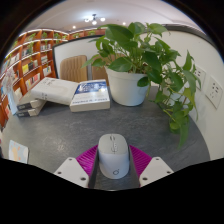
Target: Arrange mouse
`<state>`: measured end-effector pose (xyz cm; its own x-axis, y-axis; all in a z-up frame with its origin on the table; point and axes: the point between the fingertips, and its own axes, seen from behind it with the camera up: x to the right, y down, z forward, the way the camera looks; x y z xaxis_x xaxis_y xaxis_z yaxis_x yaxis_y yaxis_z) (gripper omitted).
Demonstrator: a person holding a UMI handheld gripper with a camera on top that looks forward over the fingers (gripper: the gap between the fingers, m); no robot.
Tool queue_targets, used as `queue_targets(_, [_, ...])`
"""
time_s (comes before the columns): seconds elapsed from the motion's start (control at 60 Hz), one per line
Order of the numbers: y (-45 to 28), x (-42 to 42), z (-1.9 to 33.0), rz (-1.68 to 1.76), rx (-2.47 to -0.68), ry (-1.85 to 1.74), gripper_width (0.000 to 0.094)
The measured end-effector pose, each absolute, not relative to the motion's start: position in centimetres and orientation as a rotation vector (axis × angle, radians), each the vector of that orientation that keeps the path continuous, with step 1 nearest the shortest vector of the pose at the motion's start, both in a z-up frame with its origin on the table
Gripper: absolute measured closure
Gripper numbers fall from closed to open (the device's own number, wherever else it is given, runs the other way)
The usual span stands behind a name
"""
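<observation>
Mouse (113,157) sits clamped between both pads of the gripper (113,170), over the table (60,130); carry step; next: lower and release.

The mouse (113,155) is pale grey-white, with a darker grey line down its middle at the far end. The pads (88,156) on either side of it are bright magenta, set on white fingers. The table (60,130) is a flat mid grey. Farther off, the pot (128,87) is plain white and the plant (150,55) in it is deep green (some leaves lighter at the right). To the left, the book (92,96) has a pale cover with dark patches. The far-left shelves (30,60) are reddish-orange, filled with many-coloured spines.
</observation>
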<state>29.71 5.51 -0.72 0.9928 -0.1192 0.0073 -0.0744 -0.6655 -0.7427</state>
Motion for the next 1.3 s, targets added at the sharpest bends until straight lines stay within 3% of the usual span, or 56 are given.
queue_targets(0.3, [5.5, 29.4, -0.2, -0.131, -2.386, 0.195, 0.0575])
queue_targets(0.417, [5.7, 26.9, 6.3, -0.203, -2.288, 0.236, 0.0574])
queue_targets(0.6, [5.6, 15.9, 18.6, -0.207, -2.099, 0.209, 0.0576])
queue_targets(0.7, [5.3, 8.4, 22.6, -0.162, -2.042, 0.164, 0.0576])
queue_targets(0.767, [5.2, 3.6, 23.3, -0.121, -2.034, 0.127, 0.0576])
queue_targets(0.867, [4.6, -2.9, 21.1, -0.070, -2.072, 0.072, 0.0579])
queue_targets(0.983, [2.7, -7.8, 14.1, -0.052, -2.175, 0.031, 0.0578])
queue_targets(1.117, [-0.8, -10.3, 5.6, -0.024, -2.313, 0.036, 0.0578])
queue_targets(1.3, [-3.8, -10.5, -0.5, -0.061, -2.394, 0.036, 0.0577])
